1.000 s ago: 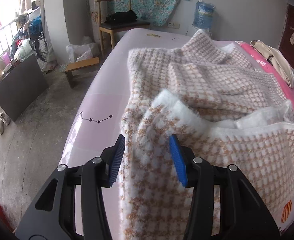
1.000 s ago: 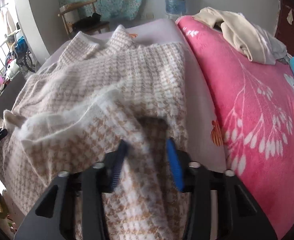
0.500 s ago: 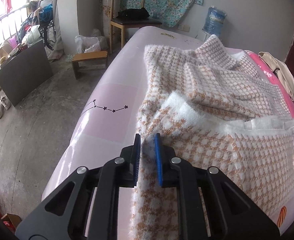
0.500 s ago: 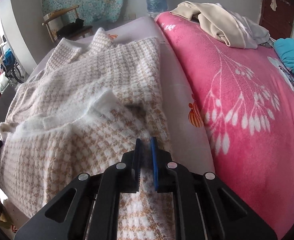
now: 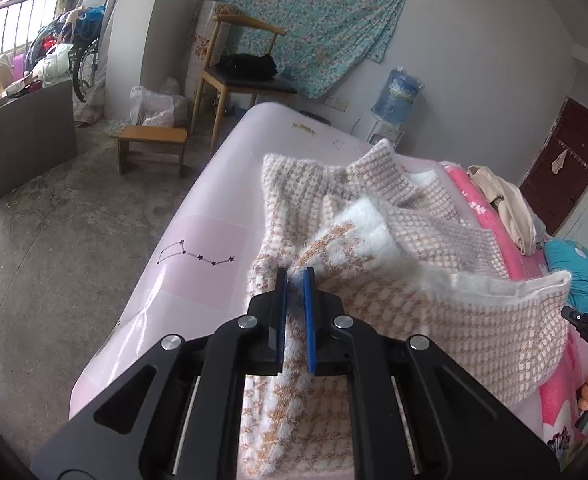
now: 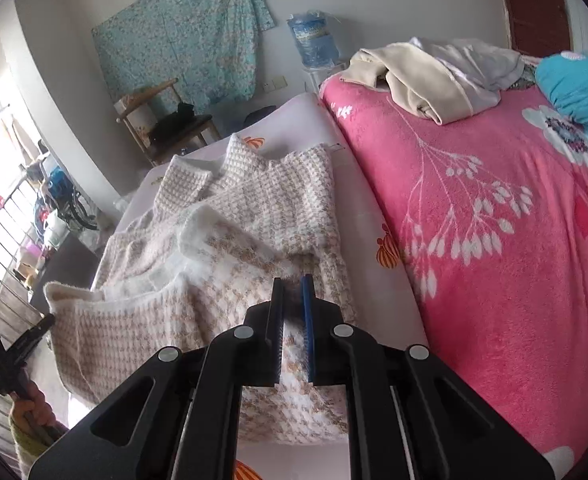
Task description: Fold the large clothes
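Note:
A large fuzzy cream-and-tan houndstooth garment [image 5: 393, 216] [image 6: 254, 204] lies spread on the pale pink sheet of the bed [image 5: 214, 200]. My left gripper [image 5: 294, 276] is shut on the garment's near left edge, lifting it off the bed. My right gripper [image 6: 292, 284] is shut on the near right edge, likewise raised. The near hem hangs between the two grippers, its white lining showing along the fold. The other gripper's tip and a hand show at the edge of each view.
A bright pink floral blanket [image 6: 493, 220] covers the bed's right side, with beige and white clothes [image 6: 433, 76] and a teal item [image 6: 577, 84] piled on it. Left of the bed are bare concrete floor, a wooden stool [image 5: 152, 148], a chair [image 5: 242, 68] and a water jug [image 5: 397, 96].
The left gripper's jaws closed on the garment's edge. Both grippers rose and moved forward, lifting the near hem off the bed; the fabric now folds up toward the garment's far end.

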`<state>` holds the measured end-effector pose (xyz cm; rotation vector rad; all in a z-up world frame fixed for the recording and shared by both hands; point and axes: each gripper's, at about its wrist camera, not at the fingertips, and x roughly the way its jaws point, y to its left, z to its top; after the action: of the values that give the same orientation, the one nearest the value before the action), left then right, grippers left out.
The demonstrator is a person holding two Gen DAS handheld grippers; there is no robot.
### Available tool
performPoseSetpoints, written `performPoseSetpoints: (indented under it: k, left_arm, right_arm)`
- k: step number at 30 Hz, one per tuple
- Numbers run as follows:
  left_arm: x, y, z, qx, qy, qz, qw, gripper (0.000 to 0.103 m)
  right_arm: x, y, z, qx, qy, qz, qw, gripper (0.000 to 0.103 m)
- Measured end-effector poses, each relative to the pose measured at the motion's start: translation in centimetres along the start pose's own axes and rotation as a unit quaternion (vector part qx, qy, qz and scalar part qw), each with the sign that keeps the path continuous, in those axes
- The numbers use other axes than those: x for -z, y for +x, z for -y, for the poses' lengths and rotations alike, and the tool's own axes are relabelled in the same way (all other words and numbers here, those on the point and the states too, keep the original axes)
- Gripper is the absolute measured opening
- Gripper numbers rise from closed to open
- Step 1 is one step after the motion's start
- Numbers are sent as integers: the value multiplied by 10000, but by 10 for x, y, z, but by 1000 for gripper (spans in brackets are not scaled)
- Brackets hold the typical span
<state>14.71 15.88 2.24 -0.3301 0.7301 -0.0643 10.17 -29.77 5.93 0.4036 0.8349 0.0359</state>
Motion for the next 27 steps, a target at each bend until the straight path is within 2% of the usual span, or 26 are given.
performPoseSetpoints:
  k: [2, 3, 5, 6, 7, 8, 10, 13, 15, 17, 18, 19, 20, 21, 22, 24, 27]
  left_arm:
    - [3, 25, -8, -193, -54, -333, 9992, 13]
    - [5, 34, -10, -378, -75, -419, 9984, 12]
    - [6, 36, -12, -444, -93, -455, 9979, 15]
    - [6, 30, -12, -356, -115, -381, 9986, 25]
    - [7, 21, -9, -252, -81, -259, 9993, 31]
    - [8, 13, -2, -138, 40, -148, 9998, 38]
    - [14, 5, 19, 171, 428, -173, 9988, 40]
    - [33, 15, 60, 650, 1005, -721, 9902, 44]
    - [51, 30, 84, 491, 1394, -1000, 9840, 44]
    - [67, 46, 99, -27, 1748, -1109, 9783, 44]
    - [72, 51, 103, -185, 1884, -1075, 9760, 43]
    - [76, 51, 105, -285, 1947, -961, 9757, 40]
    - [78, 50, 107, -345, 2000, -897, 9751, 29]
    - [78, 49, 108, -325, 2036, -883, 9745, 19]
    - [78, 48, 109, -282, 2028, -872, 9749, 14]
    - [76, 44, 108, -254, 2010, -806, 9759, 4]
    - [66, 31, 111, -198, 1975, -515, 9787, 3]
  right_arm:
    - [-2, 26, 8, 106, 91, -331, 9994, 11]
    - [-2, 33, 8, 196, 68, -394, 9990, 12]
    - [-2, 35, 0, 551, -116, -331, 9979, 20]
    - [-2, 30, -8, 560, -263, -210, 9979, 26]
    - [-1, 24, -16, 444, -398, -71, 9982, 45]
    - [1, 20, -24, 302, -518, 28, 9982, 58]
    - [7, 27, -43, -46, -843, -172, 9963, 59]
    - [20, 56, -68, -422, -1187, -768, 9891, 59]
    - [30, 80, -80, -379, -1323, -1091, 9845, 59]
    - [37, 98, -84, -306, -1286, -1220, 9837, 59]
    - [40, 103, -85, -300, -1288, -1229, 9836, 59]
    - [43, 106, -86, -302, -1313, -1238, 9831, 48]
    - [46, 107, -89, -303, -1364, -1225, 9826, 36]
    - [48, 106, -91, -253, -1426, -1190, 9823, 31]
    - [49, 104, -94, -181, -1489, -1151, 9820, 14]
    - [50, 97, -98, -174, -1528, -1046, 9825, 8]
    - [39, 75, -103, -126, -1552, -578, 9861, 7]
